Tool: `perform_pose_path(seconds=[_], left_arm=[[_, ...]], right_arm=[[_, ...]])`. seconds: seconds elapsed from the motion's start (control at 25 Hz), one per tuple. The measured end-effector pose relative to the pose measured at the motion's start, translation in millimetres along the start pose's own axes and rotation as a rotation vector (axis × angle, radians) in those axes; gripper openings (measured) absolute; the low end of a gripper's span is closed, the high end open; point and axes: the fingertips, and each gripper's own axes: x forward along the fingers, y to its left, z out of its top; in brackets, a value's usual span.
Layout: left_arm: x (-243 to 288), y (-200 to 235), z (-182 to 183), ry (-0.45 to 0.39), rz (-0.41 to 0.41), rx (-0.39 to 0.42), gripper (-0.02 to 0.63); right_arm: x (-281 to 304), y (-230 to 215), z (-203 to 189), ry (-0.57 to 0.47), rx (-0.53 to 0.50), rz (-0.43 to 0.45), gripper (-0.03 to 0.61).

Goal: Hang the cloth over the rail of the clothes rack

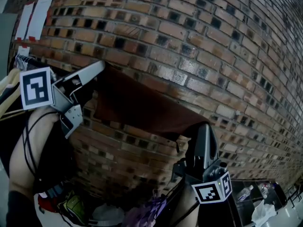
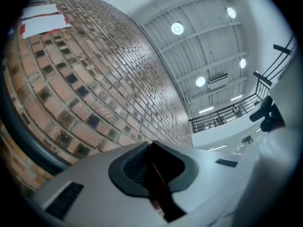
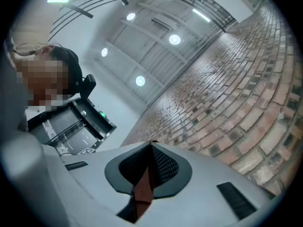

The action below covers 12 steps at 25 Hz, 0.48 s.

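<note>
Head view: low to the right of the right tool (image 1: 203,126) sits what looks like a dark bin (image 1: 265,182), though the corner is dim. In it are one clear plastic bottle (image 1: 245,193) and one crumpled white wad (image 1: 263,213). Below and between the two tools lies a heap of coloured things (image 1: 142,214) too murky to sort or to say what holds them.

One brown cloth (image 1: 137,105) is stretched in the air between the tools, in front of the brick wall (image 1: 199,46). Its upper corner is at the tip of the left tool (image 1: 101,66) and its lower corner at the tip of the right tool, so it sags from the one to the other.

In the left gripper view the left tool (image 2: 151,144) is clenched on a dark fold of the cloth (image 2: 160,195), which runs back between the pads toward the camera. In the right gripper view the right tool (image 3: 151,144) is likewise clenched, grasping a narrow brown strip of the cloth (image 3: 142,191).

The clothes rack (image 1: 26,59) stands just behind and to the outer side of the left tool, with hangers (image 1: 9,86) on its rail; the cloth hangs apart from it.

Two white sheets (image 1: 35,18) with red edges are stuck to the wall above the left tool.
</note>
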Motion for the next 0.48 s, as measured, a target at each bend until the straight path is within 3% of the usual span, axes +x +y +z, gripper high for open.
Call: perform_pose_path(seconds=[0.12,0.48], left_arm=[[-17.9,1.7,-21.2,-0.009,0.018,-0.003,0.038],[-55.7,34.9,-70.3,-0.023,0.084,-0.061,0.040]], right_arm=[[-12.1,-1.3,-21.9,0.082,0.007,-0.014,0.014],[-39.9,-5.6,-65.2,0.164,0.039,-0.010,0.014]])
